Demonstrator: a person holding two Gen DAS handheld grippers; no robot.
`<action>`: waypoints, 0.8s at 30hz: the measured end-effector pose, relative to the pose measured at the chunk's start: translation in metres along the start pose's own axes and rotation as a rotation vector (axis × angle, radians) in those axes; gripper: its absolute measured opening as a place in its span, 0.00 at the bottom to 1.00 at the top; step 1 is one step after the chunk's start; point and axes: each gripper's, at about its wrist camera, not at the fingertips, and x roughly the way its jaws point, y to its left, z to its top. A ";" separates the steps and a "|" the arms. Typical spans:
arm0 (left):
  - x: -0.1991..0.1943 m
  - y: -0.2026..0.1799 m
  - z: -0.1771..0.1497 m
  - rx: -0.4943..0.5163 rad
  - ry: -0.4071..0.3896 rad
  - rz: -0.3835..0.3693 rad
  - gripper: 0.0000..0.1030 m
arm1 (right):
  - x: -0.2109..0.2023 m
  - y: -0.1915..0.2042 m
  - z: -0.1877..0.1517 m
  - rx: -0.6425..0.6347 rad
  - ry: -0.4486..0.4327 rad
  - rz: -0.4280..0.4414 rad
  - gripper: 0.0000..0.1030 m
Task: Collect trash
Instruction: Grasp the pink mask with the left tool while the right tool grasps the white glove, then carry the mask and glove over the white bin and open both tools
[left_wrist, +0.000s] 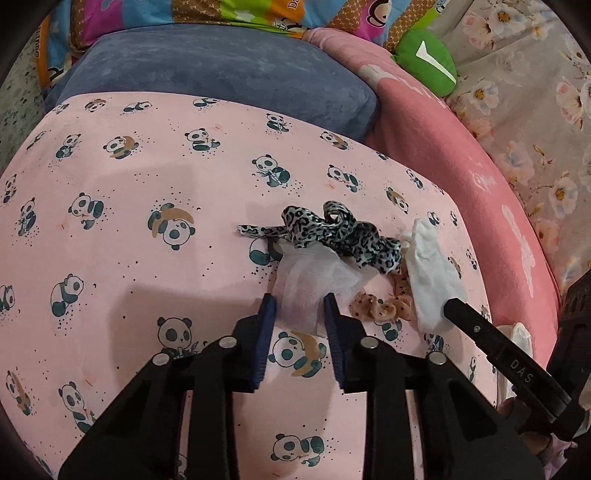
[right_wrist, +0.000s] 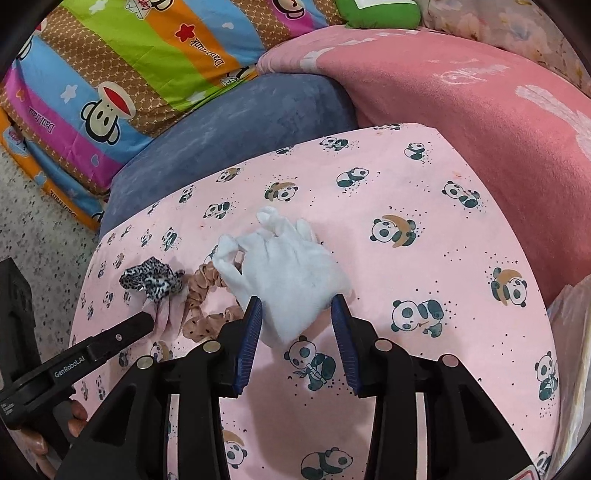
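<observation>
So the trash here is two tissues. The thin, see-through crumpled white tissue sits on the pink panda-print sheet covering the bed, toward its right side, and its far end is tucked under a grey leopard-print satin scrunchie. The thicker, fluffier white wad of tissue lies just to the right of that, nearer the bed's right edge, with a tan dotted scrunchie between the two and partly under the wad.

What could go wrong, as I see it: the thin tissue is pinned by the leopard scrunchie, so if I pull it straight up the scrunchie probably comes along or the tissue tears. Same deal on the other side, the wad overlaps the tan scrunchie, and a deep bite could grab hair stuff that isn't trash. The sheet is soft too, so pressing down might pinch fabric.

Claws: my left claw is spread moderately, holding nothing, with the near end of the thin tissue sitting between its blue pads and about touching them. My right claw is spread a bit wider, also released, straddling the near corner of the fluffy wad; whether the pads quite touch it I can't tell.
</observation>
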 end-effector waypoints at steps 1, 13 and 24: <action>0.000 -0.001 -0.001 0.004 -0.002 -0.001 0.19 | 0.003 0.000 -0.001 -0.005 0.013 0.006 0.25; -0.024 -0.022 -0.013 0.051 -0.026 0.014 0.13 | -0.022 0.002 -0.021 -0.014 -0.022 0.032 0.07; -0.061 -0.074 -0.033 0.134 -0.067 0.000 0.13 | -0.092 -0.004 -0.037 0.008 -0.114 0.068 0.07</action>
